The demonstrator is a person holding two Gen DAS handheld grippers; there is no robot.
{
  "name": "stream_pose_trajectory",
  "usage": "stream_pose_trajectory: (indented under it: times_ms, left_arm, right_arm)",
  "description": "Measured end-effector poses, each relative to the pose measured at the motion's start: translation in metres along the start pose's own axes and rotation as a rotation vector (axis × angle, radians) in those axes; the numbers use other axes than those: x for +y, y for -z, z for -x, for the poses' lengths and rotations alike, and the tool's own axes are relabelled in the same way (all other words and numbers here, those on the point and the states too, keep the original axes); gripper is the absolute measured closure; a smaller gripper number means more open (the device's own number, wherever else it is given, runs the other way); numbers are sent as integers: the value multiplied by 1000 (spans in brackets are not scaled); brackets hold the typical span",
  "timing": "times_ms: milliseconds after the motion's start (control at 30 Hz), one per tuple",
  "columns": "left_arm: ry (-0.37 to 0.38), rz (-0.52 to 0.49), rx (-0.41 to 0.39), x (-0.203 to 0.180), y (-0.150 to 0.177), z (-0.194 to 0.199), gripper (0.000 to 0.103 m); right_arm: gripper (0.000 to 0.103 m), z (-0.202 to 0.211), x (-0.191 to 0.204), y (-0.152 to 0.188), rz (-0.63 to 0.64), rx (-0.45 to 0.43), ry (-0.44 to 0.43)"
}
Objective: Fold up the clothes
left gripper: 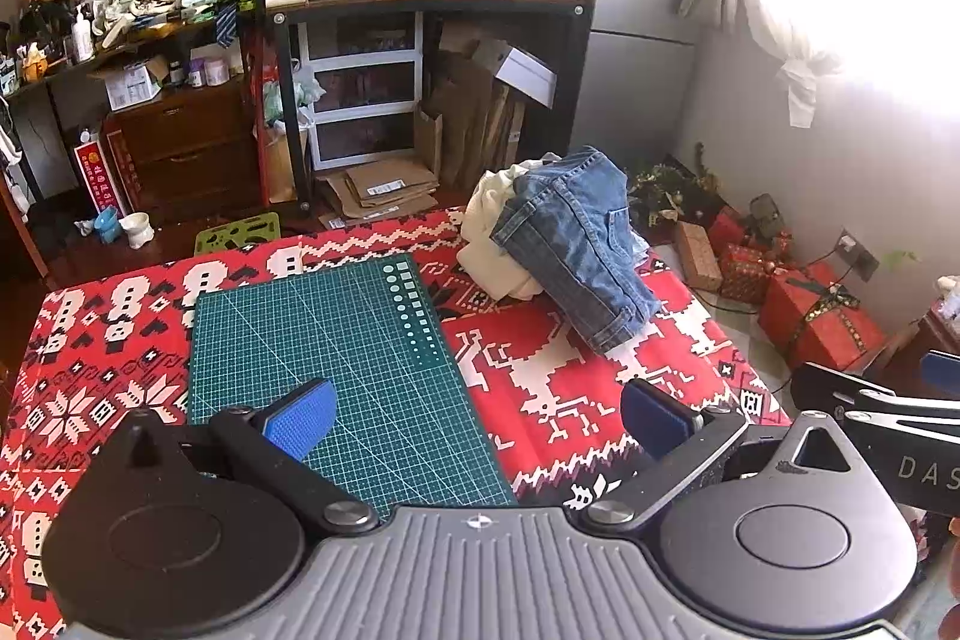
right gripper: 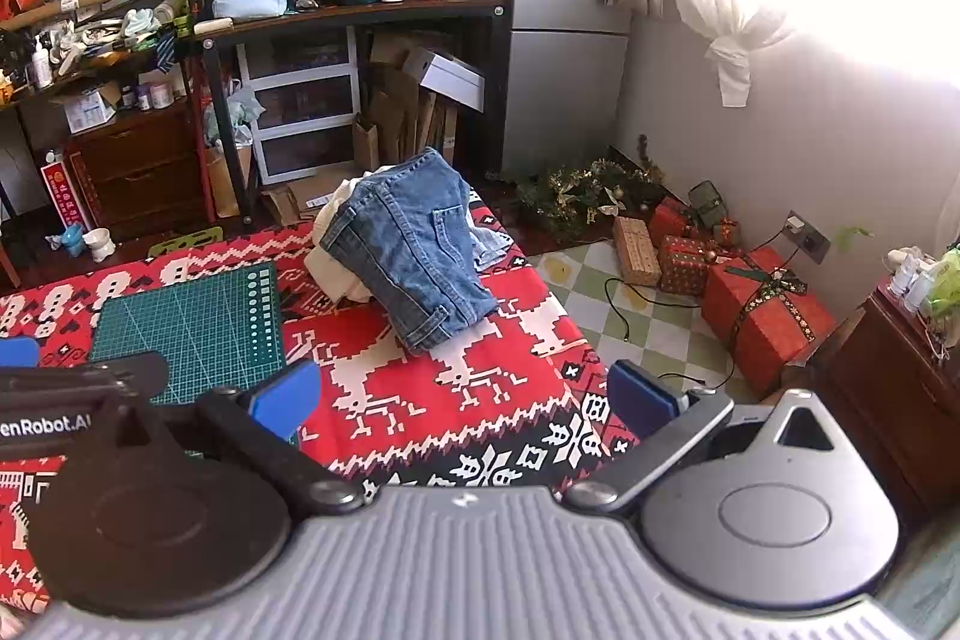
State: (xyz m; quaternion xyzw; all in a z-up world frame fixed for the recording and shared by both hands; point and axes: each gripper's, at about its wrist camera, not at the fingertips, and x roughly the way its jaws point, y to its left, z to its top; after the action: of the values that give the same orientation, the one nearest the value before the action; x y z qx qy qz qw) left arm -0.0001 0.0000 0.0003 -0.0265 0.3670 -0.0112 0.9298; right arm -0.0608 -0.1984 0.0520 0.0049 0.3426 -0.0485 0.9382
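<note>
Biggest risk I'm seeing: the denim garment is sitting crumpled on top of a cream-coloured garment, so a grab at the pile is probably going to catch both layers and drag the cream one along. The denim's lower hem is also hanging down toward the table's right side, so a sloppy pull could send it sliding off the red patterned tablecloth onto the floor. And the cloth itself is loose-looking; pinching too low might bunch it up with the clothes.

Tools: the left gripper is hovering with its jaws spread wide, blue pads well apart, gripping nothing and touching nothing, with the green cutting mat lying under its left pad. The right gripper is likewise gaping wide and empty, above the reindeer pattern.

The pile is sitting at about 1 o'clock in the left view, 11 to 12 o'clock in the right view, well clear of both.
</note>
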Motion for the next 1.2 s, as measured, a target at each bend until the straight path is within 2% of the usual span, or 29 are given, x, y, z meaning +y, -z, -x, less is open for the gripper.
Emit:
stream_pose_trajectory:
  times_ms: [1200]
  left_arm:
    - [11, -39, -21, -6, 7, 5, 1]
  right_arm:
    - [0, 1, -1, 2, -3, -8, 10]
